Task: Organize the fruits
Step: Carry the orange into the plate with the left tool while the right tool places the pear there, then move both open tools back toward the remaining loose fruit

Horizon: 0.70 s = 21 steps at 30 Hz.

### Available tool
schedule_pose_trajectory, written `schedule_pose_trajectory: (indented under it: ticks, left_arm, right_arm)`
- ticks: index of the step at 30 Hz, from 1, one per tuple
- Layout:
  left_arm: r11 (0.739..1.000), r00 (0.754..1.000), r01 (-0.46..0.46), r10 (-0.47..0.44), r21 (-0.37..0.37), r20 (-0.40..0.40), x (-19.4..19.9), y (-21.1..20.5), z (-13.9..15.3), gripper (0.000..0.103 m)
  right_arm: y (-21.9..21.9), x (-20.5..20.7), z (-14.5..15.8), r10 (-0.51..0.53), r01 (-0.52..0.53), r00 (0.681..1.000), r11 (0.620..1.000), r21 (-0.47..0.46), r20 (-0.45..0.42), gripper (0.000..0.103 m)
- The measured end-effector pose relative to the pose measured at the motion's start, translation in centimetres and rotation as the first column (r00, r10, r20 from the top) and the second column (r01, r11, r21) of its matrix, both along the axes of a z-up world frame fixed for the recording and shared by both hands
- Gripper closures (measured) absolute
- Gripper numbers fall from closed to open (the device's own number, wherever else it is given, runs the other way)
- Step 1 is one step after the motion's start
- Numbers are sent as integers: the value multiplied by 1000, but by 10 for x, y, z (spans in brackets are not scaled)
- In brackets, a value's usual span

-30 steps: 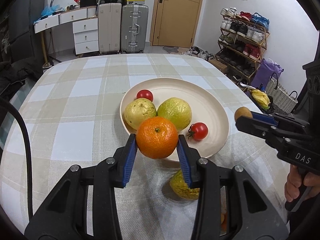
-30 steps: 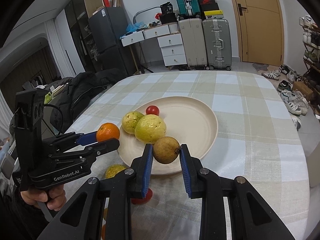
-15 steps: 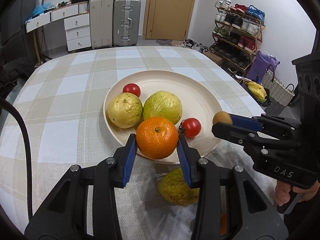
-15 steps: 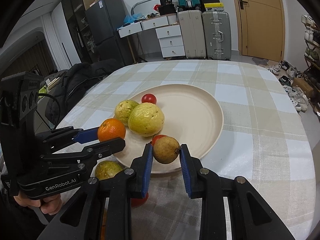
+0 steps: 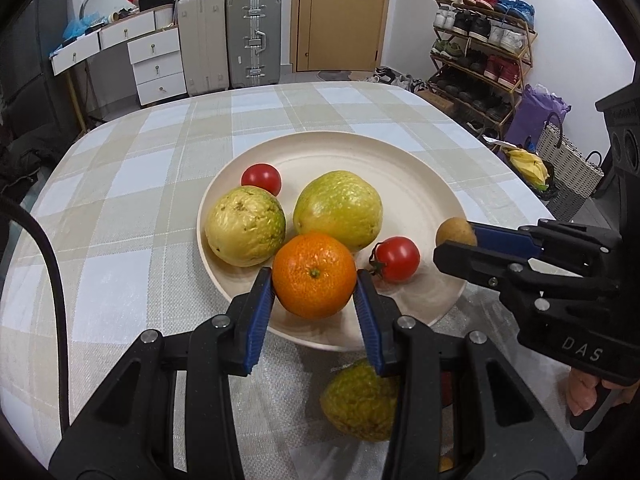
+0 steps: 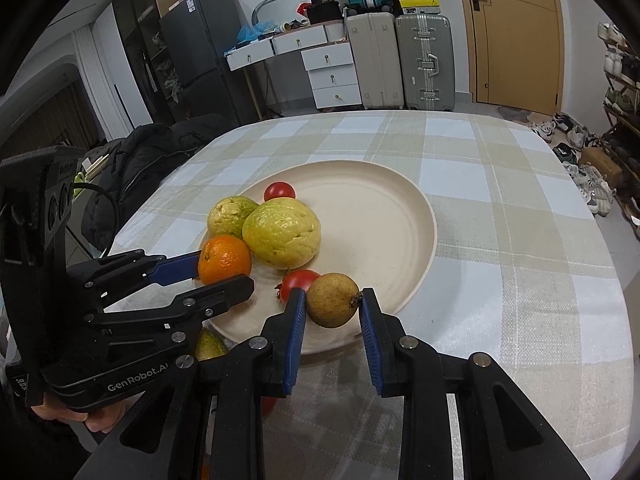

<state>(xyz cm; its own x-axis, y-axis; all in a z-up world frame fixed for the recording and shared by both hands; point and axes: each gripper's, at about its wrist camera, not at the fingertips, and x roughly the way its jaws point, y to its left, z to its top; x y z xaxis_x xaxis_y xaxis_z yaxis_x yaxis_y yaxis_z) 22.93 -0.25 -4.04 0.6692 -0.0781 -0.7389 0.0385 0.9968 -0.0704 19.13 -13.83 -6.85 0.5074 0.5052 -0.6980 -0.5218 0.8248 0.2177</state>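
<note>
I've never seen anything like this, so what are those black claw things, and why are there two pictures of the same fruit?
Those claws are grabbing tools, and a person holds one in each hand. Each tool has a small camera looking along its fingers, so you get two pictures: one from the left tool, one from the right.

The left gripper is squeezing an orange. The right gripper is squeezing a small brown fruit. Both are over the near edge of a cream plate on a checked tablecloth.

On the plate lie two yellow-green fruits and two tomatoes. Another green fruit waits on the cloth, off the plate.
</note>
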Motion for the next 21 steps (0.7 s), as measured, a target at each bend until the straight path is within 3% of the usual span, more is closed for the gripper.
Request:
schedule_pose_trajectory:
  ticks: [9, 13, 15, 19, 20, 21]
  left_arm:
    - [1000, 1000, 3, -3, 7, -9, 4, -2, -1, 65]
    - [1000, 1000, 15, -15, -8, -6, -1, -1, 2, 62]
    - [999, 1000, 26, -26, -22, 1, -6, 0, 4, 55]
    - [1000, 999, 20, -19, -3, 37, -22, 2, 15, 25]
    - [1000, 999, 15, -15, -1, 47, -28, 2, 18, 18]
    - [1000, 998, 10, -10, -1, 57, -33, 3, 20, 17]
  right_arm:
    - [-1, -1, 1, 7, -7, 1000, 1000, -7, -1, 73]
    - [-2, -4, 6, 2, -2, 1000, 1000, -4, 16, 50]
    - [-5, -7, 10, -7, 7, 1000, 1000, -3, 27, 44]
    - [-14, -18, 17, -12, 11, 999, 1000, 9, 45, 15]
    - [-16, -21, 19, -15, 14, 999, 1000, 16, 49, 11]
    - [-20, -25, 21, -17, 15, 999, 999, 32, 51, 10]
